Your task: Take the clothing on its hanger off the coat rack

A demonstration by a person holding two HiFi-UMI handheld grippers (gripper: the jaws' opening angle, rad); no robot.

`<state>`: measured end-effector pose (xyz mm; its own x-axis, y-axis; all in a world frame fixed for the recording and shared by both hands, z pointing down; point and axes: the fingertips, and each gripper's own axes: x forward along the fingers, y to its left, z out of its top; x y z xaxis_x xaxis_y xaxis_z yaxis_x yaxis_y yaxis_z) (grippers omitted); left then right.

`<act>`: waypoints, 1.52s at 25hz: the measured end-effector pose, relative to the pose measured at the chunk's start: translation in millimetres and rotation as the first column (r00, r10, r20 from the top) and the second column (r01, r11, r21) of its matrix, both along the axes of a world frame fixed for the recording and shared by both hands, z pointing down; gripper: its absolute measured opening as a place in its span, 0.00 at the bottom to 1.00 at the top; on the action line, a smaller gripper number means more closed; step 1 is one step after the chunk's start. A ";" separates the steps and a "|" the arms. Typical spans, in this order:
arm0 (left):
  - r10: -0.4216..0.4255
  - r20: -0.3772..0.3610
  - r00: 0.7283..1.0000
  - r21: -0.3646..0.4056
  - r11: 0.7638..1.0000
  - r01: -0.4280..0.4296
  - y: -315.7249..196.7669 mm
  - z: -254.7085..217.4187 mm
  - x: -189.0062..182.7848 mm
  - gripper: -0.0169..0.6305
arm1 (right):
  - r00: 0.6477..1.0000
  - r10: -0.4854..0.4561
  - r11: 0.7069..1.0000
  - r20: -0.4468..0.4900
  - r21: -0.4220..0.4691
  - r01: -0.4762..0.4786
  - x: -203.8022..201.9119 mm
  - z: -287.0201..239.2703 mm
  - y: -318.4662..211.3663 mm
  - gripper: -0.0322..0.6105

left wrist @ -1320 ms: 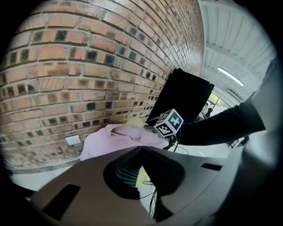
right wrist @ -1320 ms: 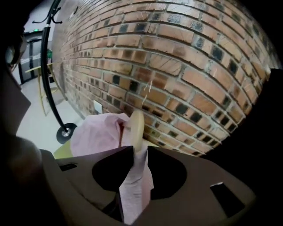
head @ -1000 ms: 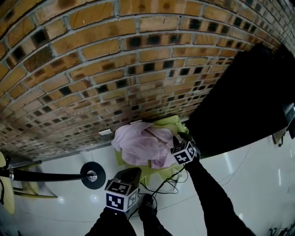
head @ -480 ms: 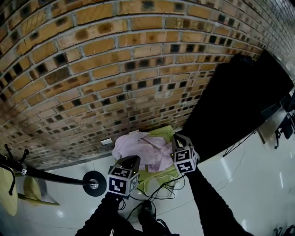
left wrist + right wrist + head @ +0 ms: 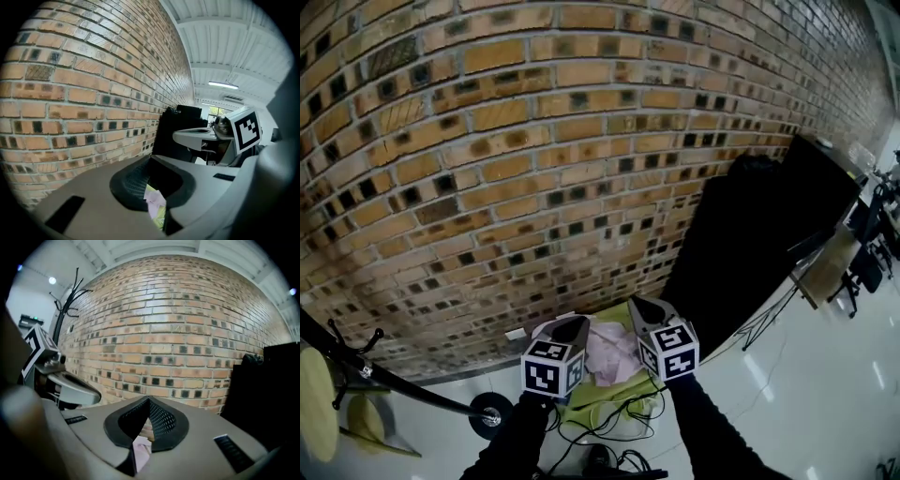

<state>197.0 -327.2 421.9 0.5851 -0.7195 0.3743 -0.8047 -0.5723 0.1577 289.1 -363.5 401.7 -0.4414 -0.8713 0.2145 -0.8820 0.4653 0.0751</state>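
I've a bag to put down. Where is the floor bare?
Bare: the white floor right of the cables, up to the black screen. Crowded: around the clothes pile, cables and rack base.

Brick wall (image 5: 534,141) rough, matt, gritty mortar lines. Floor (image 5: 787,394) smooth glossy white tile, mirrors lamps. Pink cloth (image 5: 607,352) thin, crumpled, matt; yellow-green cloth (image 5: 609,389) soft, matt too. Coat rack (image 5: 403,386) dark pole, slight metal sheen. Left gripper (image 5: 150,159) and right gripper (image 5: 149,399) matt grey plastic shells; pads (image 5: 161,420) black, finely dimpled, rubbery-looking. Marker cubes (image 5: 551,367) matt black-white print
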 end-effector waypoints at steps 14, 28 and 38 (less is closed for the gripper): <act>0.009 -0.018 1.000 0.020 1.000 -0.009 23.5 -17.0 4.3 0.05 | 0.990 0.005 1.000 0.143 -0.026 -0.001 -5.6 -23.1 38.9 0.05; 0.026 -0.033 0.999 0.033 0.999 -0.025 28.7 -22.1 12.2 0.05 | 0.991 -0.033 0.998 0.129 -0.048 0.039 -10.7 -18.9 47.4 0.05; 0.029 -0.024 0.999 0.031 0.999 -0.029 31.4 -23.4 8.7 0.05 | 0.991 -0.033 0.998 0.131 -0.048 0.039 -12.7 -21.3 51.1 0.05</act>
<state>205.8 -295.8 398.5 0.6144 -0.7131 0.3377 -0.7839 -0.6002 0.1588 276.5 -312.4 380.4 -0.4994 -0.8438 0.1964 -0.8652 0.4974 -0.0632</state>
